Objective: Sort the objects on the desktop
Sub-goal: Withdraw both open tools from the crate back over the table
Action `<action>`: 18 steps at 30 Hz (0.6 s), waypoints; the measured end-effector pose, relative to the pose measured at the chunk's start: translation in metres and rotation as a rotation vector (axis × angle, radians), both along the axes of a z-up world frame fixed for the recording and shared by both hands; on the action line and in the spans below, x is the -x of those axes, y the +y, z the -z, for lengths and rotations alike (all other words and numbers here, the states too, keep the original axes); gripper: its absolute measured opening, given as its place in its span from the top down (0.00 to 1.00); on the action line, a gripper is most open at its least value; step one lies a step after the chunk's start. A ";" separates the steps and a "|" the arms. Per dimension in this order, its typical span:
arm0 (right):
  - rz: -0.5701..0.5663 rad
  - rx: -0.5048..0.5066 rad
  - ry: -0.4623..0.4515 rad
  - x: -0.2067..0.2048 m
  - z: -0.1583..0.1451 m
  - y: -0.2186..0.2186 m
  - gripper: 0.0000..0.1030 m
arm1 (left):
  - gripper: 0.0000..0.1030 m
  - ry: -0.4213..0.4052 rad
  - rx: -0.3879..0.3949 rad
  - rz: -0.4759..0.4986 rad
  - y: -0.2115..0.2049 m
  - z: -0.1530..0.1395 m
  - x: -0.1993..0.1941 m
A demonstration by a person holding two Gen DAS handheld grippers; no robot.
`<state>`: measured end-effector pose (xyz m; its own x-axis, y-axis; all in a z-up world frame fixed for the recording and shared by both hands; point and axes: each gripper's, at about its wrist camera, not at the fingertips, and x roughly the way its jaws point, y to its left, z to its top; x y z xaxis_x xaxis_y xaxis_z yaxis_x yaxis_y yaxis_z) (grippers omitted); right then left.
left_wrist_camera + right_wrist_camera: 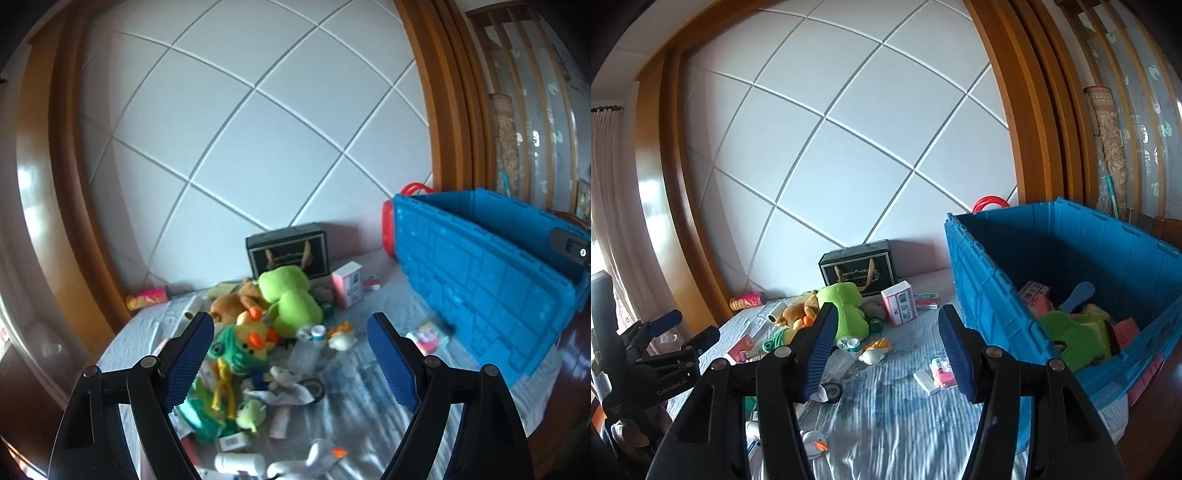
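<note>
The left gripper (pixel 291 354) was held above the clutter with its blue-padded jaws spread wide and nothing between them. The right gripper (pixel 888 345) was likewise wide apart and empty, raised over the pale cloth (pixel 897 413) that covered the table. From the right wrist view the left gripper (pixel 685 328) could be seen at the far left, its jaws parted there too.

A heap of toys was spread on the cloth: a green plush (pixel 291 299) was lying against a brown plush (pixel 231 304), with a yellow duck toy (pixel 258 334) just in front of them. A pink box (pixel 899 302) stood near a black case (pixel 858 271) at the wall.

The blue bin (pixel 997 295) was set at the right side of the table (already partly filled), and a green plush item (pixel 1071 339) was seen inside it. A small pink packet (pixel 942 369) was lying on the cloth just beside the bin's near wall.
</note>
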<state>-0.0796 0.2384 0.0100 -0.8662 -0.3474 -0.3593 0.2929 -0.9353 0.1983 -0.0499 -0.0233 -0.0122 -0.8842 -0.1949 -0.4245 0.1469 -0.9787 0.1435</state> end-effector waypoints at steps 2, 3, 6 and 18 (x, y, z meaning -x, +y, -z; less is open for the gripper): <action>-0.024 -0.009 -0.031 0.002 0.012 -0.018 0.46 | 0.17 -0.028 -0.013 -0.026 -0.017 0.013 -0.001; -0.036 -0.014 -0.045 0.003 0.017 -0.026 0.46 | 0.17 -0.045 -0.019 -0.039 -0.024 0.019 0.000; -0.071 -0.041 -0.085 0.009 0.030 -0.047 0.46 | 0.17 -0.076 -0.015 -0.077 -0.035 0.035 0.002; -0.177 -0.106 -0.135 0.050 0.046 -0.067 0.46 | 0.17 -0.159 -0.068 -0.165 -0.045 0.076 0.020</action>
